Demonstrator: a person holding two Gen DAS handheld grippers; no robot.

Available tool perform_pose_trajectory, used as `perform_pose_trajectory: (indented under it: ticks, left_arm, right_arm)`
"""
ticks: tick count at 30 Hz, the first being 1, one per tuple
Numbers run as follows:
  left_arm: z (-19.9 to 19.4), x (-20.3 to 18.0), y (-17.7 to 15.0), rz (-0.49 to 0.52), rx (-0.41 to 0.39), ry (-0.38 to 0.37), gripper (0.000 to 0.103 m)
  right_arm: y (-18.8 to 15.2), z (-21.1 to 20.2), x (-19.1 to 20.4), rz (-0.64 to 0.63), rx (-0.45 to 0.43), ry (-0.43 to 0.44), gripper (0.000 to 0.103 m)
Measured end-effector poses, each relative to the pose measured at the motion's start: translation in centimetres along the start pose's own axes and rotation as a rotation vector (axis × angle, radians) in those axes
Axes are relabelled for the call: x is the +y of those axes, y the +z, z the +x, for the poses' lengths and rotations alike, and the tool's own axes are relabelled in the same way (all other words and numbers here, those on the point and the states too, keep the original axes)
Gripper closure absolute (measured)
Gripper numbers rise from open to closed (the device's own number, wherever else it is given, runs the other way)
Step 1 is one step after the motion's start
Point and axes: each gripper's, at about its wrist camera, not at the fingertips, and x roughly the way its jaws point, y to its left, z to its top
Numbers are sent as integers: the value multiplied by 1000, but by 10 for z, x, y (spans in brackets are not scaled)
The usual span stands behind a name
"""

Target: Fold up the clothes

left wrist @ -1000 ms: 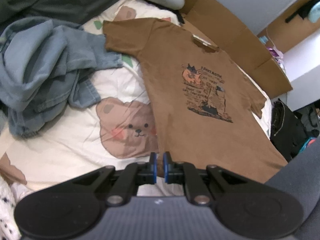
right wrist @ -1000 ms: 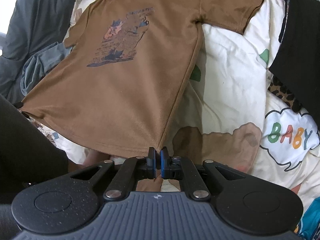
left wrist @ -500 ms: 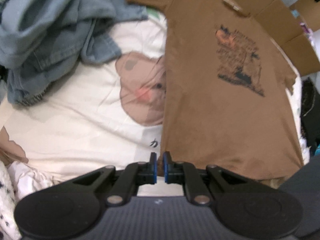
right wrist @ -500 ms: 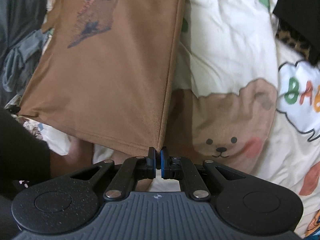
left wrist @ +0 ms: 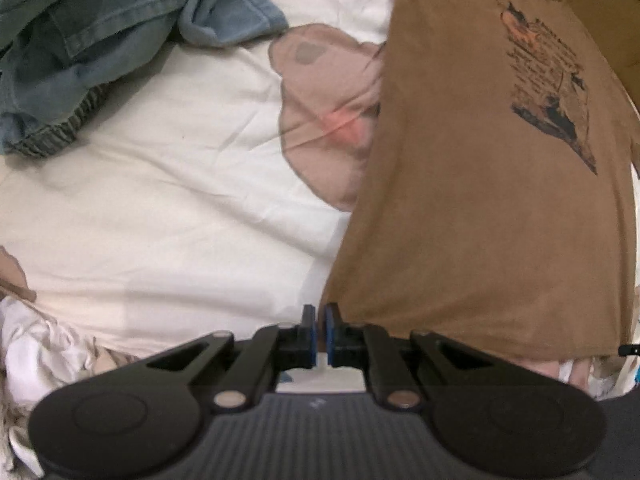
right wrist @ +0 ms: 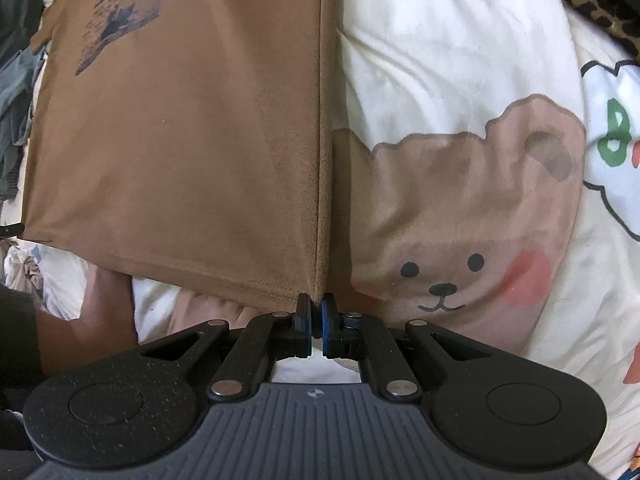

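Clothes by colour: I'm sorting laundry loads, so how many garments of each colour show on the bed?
Brown: 1, the T-shirt, flat, both hem corners pinched
Blue denim: 1 heap, count within it unclear
Leopard print: 1 piece, at the frame edge
Total: 3

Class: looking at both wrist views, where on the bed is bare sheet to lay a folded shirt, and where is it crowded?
Free: the sheet between the denim pile and the brown T-shirt, and the bear print right of the shirt. Crowded: the denim pile, the crumpled white cloth.
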Motion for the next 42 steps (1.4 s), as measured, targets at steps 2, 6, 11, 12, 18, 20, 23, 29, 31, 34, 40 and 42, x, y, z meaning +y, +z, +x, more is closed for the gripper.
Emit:
perform_pose_trajectory:
  ticks: [2, 6, 11, 12, 18, 20, 23, 29, 31, 34, 40, 42]
  left_arm:
    - [6, 1, 1, 1, 11, 6, 98]
    - [22, 4, 0, -6, 27, 6, 98]
    - [35, 4, -2, -7, 40, 28, 92]
    - [35, 5, -2, -6, 41, 31, 90]
    - [13, 14, -5, 4, 15, 27, 73]
    - [1, 18, -6, -2, -5, 20, 62]
    - [-17, 25, -4, -6, -36, 15, 58]
    - [-45, 23, 11, -5, -96, 11, 55]
    - [-51, 19, 18, 0, -118, 10, 55]
    - [-60, 9, 34, 14, -144, 13, 54]
    - [-77, -12, 62, 44, -193, 21, 50]
    - [-82, -21, 70, 54, -205, 26, 49]
  right_arm:
    - [1, 7, -3, 4, 7, -9, 101]
    - [2, 19, -3, 28, 8, -33, 101]
    - [-2, 30, -4, 85, -20, -61, 99]
    - [-3, 29, -4, 89, -32, -58, 97]
    - [-14, 2, -1, 97, -92, -47, 67]
    - [-16, -14, 0, 99, -130, -49, 66]
    - [-14, -36, 0, 91, -186, -44, 65]
    - [-3, -69, -2, 80, -299, -75, 65]
    - [4, -77, -2, 89, -343, -66, 65]
    - [18, -88, -4, 99, -403, -61, 65]
    - [50, -101, -12, 111, -488, -31, 65]
    - [60, -107, -16, 122, -517, -18, 64]
